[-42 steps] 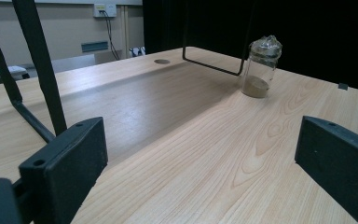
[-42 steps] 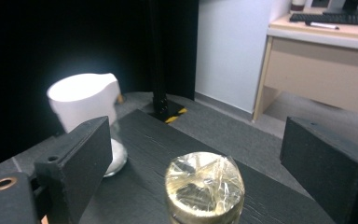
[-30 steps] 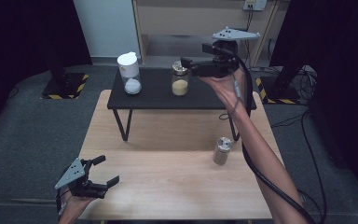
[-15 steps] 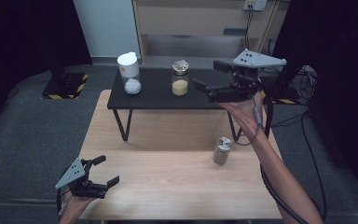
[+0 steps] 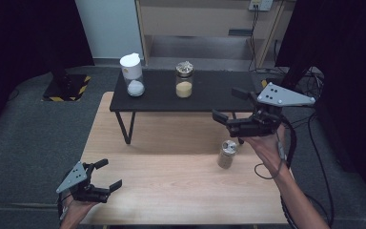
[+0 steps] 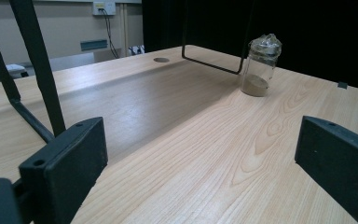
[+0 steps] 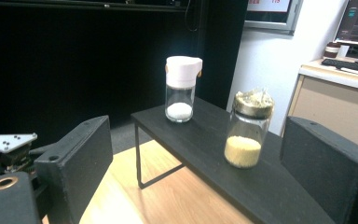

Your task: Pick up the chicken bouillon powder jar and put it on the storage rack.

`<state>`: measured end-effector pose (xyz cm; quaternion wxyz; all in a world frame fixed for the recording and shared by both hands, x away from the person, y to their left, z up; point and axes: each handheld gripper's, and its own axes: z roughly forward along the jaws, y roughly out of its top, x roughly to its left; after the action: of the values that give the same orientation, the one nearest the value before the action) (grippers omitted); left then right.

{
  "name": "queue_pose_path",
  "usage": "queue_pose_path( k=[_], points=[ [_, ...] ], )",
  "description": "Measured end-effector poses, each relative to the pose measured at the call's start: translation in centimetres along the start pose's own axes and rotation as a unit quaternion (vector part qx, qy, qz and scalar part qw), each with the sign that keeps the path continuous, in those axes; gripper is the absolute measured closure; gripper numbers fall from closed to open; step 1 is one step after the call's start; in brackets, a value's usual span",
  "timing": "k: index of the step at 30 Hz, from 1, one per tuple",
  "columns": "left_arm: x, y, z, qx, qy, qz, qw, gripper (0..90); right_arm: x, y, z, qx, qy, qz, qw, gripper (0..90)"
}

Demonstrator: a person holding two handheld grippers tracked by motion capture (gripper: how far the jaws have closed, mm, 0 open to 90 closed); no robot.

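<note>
Right gripper [image 5: 229, 106] lower, nearer silver-capped jar [image 5: 227, 154]

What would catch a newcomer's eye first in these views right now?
Probably the right tool, open and empty, held in the air above the small jar standing on the wooden table. Behind it, the black shelf carries a white-capped jar and a jar of yellow grains. The left tool hangs open at the table's near-left corner.
</note>
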<state>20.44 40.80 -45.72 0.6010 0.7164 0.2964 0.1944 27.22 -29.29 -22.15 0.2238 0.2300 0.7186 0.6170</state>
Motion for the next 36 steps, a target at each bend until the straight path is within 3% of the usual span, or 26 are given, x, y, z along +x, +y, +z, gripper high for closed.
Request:
queue_pose_path(
  k=[7, 19, 36],
  points=[
    [0.0, 0.0, 0.0, 0.001, 0.000, 0.000, 1.0000, 1.1, 0.8, -1.9, -1.5, 0.007, -0.003, -0.008, 0.9999, 9.8],
    [0.0, 0.1, 0.0, 0.002, 0.000, 0.001, 1.0000, 1.1, 2.3, -7.1, -3.5, 0.016, -0.014, -0.006, 0.9997, 10.1],
    [-0.1, 0.1, -0.1, 0.001, 0.001, 0.001, 1.0000, 1.1, 3.3, -14.1, -5.1, 0.022, -0.041, 0.035, 0.9983, 9.1]
  ],
)
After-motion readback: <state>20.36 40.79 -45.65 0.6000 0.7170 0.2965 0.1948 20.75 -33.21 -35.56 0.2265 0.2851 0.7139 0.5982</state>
